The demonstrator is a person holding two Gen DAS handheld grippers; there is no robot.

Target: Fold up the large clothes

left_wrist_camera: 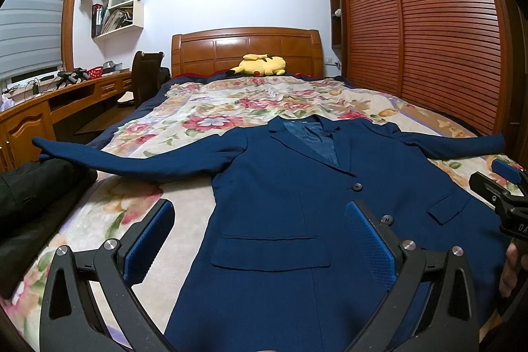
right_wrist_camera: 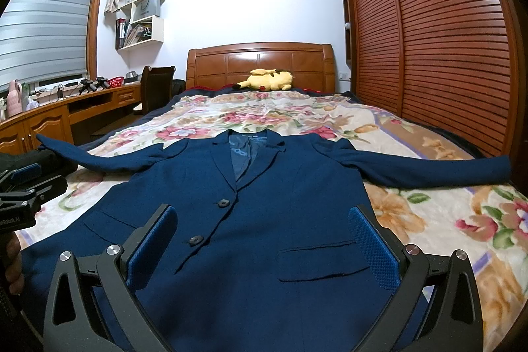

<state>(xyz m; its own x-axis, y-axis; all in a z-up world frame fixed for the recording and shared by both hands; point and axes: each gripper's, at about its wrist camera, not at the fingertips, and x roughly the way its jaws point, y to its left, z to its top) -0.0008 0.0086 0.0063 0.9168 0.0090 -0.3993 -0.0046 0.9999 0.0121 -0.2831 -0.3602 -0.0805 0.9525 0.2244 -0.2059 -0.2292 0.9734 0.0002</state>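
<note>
Both tools hang over the near hem of the jacket (left_wrist_camera: 297, 220), the left tool (left_wrist_camera: 260, 240) and right tool (right_wrist_camera: 264, 246) each with fingers spread apart and nothing between them, probably poised to take the lower corners. Largest is the bed (left_wrist_camera: 99, 220), its floral cover giving a flat place for folding; on it the jacket lies face up, buttoned, sleeves spread sideways, with a dark garment (left_wrist_camera: 33, 203) beside the left sleeve
</note>
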